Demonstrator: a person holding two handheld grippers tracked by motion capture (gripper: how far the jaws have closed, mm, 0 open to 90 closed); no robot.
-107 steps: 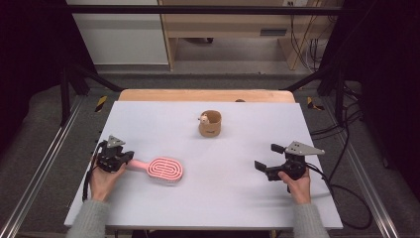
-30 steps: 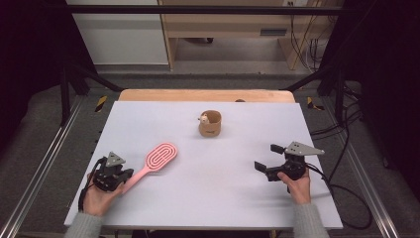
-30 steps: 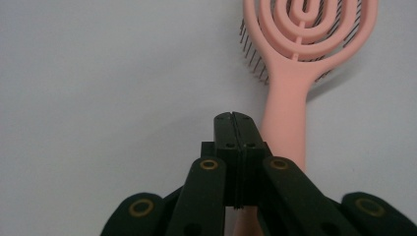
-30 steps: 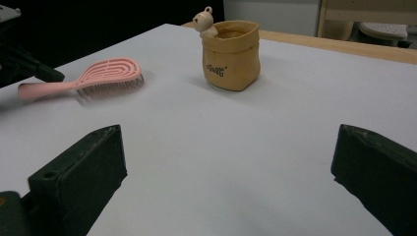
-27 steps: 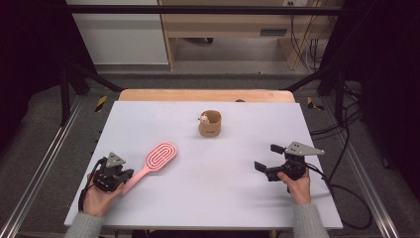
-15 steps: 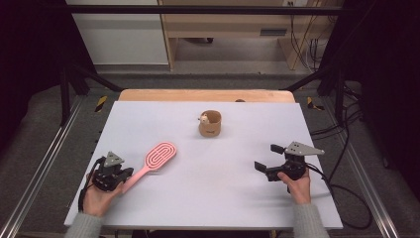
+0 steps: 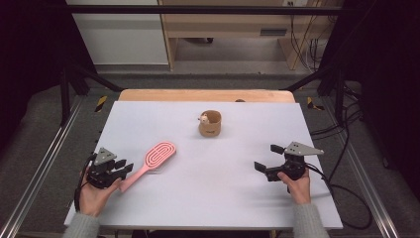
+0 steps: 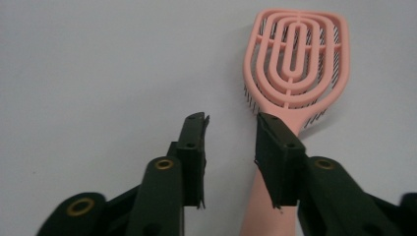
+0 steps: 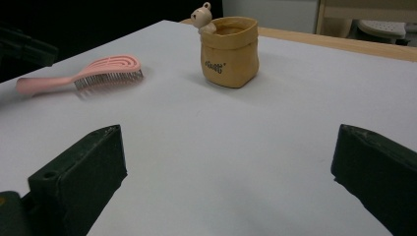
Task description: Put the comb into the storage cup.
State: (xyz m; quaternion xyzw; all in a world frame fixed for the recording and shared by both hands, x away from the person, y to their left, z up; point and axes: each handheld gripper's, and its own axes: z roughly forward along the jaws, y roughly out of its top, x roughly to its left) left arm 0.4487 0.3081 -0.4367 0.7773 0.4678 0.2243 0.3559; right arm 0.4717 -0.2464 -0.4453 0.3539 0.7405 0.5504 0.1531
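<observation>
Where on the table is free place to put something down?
The widest bare patch lies between the brush and the right gripper, in front of the pot. The far corners of the table beside the pot are bare too. It is crowded at the near left, around the left gripper.

High view overhead, gripper views low and close, sharing pink hairbrush (image 7: 151, 161)

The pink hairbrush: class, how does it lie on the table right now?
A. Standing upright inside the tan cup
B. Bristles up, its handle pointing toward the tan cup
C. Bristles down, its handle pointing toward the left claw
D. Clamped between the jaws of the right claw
C: the pink hairbrush lies flat with its bristles against the table, and its handle runs toward the left claw.
</observation>
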